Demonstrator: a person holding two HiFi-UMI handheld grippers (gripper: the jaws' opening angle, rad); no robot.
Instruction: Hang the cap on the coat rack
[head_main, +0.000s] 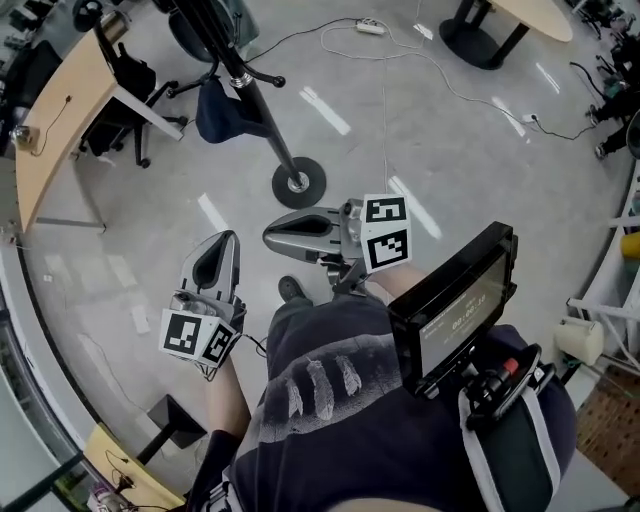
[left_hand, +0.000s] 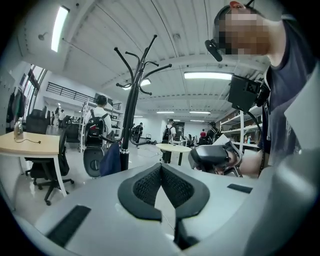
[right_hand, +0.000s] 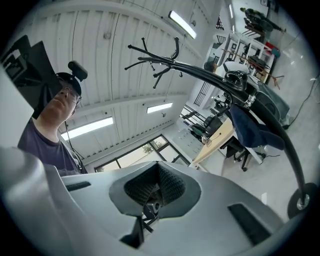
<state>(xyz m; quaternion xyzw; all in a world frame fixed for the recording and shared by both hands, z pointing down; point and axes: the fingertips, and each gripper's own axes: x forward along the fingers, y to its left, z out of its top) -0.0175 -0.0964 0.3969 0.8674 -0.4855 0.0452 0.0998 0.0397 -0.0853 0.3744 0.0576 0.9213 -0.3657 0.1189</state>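
Nearest, the left claw (head_main: 222, 243) and right claw (head_main: 276, 236) are both closed tight and empty. Beyond them, the dark blue cap (head_main: 221, 113) seems to hang low on the coat rack (head_main: 264, 118). Bumping the pole could shake it loose.

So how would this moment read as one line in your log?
left gripper: jaws shut, empty | right gripper: jaws shut, empty | dark blue cap: hanging low on coat rack | both grippers apart from rack
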